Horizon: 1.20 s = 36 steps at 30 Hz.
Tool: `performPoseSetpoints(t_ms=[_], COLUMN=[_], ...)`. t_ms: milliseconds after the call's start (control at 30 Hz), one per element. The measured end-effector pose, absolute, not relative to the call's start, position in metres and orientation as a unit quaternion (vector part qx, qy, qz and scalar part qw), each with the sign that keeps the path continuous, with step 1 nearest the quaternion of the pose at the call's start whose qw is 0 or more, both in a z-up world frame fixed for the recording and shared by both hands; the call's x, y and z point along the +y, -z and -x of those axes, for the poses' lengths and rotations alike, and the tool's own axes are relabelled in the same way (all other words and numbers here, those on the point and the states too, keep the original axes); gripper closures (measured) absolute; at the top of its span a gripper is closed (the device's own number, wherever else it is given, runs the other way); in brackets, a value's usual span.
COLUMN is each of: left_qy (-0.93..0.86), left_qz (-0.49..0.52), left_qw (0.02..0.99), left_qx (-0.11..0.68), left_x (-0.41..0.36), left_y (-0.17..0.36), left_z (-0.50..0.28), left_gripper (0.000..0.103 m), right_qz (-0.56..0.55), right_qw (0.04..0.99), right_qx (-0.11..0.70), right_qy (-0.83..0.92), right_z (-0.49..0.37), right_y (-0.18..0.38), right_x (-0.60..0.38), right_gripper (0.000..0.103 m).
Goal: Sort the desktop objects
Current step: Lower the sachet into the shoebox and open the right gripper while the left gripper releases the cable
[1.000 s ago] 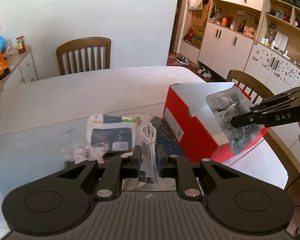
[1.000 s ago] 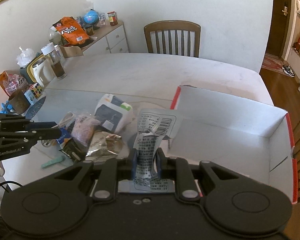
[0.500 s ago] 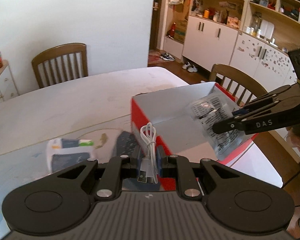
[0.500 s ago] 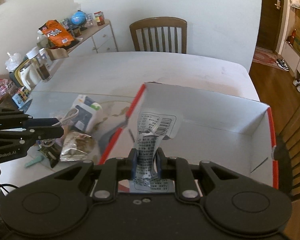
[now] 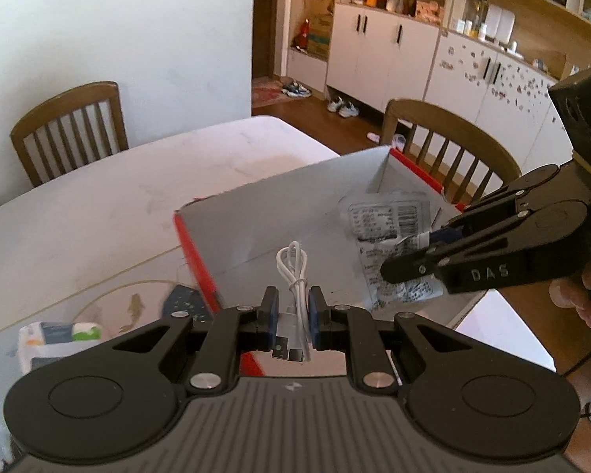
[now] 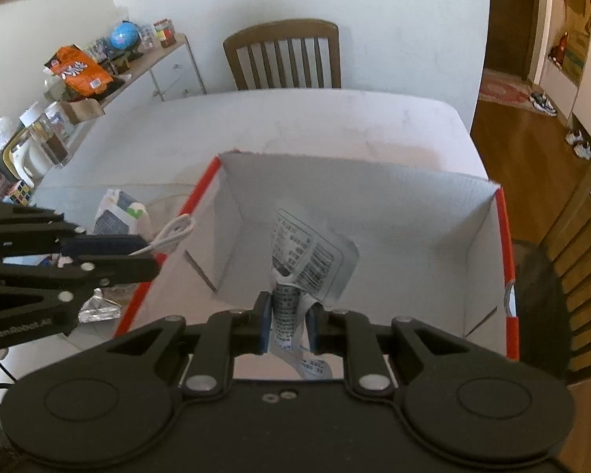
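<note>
The red box (image 6: 506, 236) is open on top, and its white floor is bare, so my grippers can pass down into it freely. Its upright walls close the way from the sides. My right gripper (image 5: 404, 262) with the printed packet (image 5: 390, 232) fills the right part of the opening. At the left of the box, packages (image 6: 118, 216) crowd the table (image 6: 295, 126); the far half lies free.

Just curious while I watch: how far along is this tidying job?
Nothing looks done: the box shows nothing lying in it. In hand: the left gripper holds a cable, the right gripper a packet, both over the box. Left: dropping these in, then the pouch and foil wrapper on the table.
</note>
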<state>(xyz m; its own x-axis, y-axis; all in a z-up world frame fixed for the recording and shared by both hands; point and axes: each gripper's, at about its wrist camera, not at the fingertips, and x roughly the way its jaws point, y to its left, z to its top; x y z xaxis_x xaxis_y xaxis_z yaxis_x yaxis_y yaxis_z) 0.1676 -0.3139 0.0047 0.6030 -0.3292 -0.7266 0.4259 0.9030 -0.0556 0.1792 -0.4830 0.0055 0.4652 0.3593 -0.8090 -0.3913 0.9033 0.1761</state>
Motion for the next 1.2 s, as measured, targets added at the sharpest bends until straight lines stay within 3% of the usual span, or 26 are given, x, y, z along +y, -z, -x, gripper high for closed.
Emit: performPoseSetpoints(t_ms=[667, 1200], left_qy=[0.198, 0.202], left_qz=[-0.113, -0.155], left_qw=[0.85, 0.808], left_qx=[0.474, 0.532], left_x=[-0.354, -0.371], left_y=[0.057, 0.076], left_z=[-0.226, -0.246], left_gripper=[0.089, 0.089], right_qz=[0.023, 0.023], right_qw=[0.789, 0.781], right_qx=[0.565, 0.571], right_qy=[-0.242, -0.252], right_z=[-0.217, -0.226], right_y=[0.054, 0.058], right_x=[-0.492, -0.496], right_gripper=[0.087, 0.087])
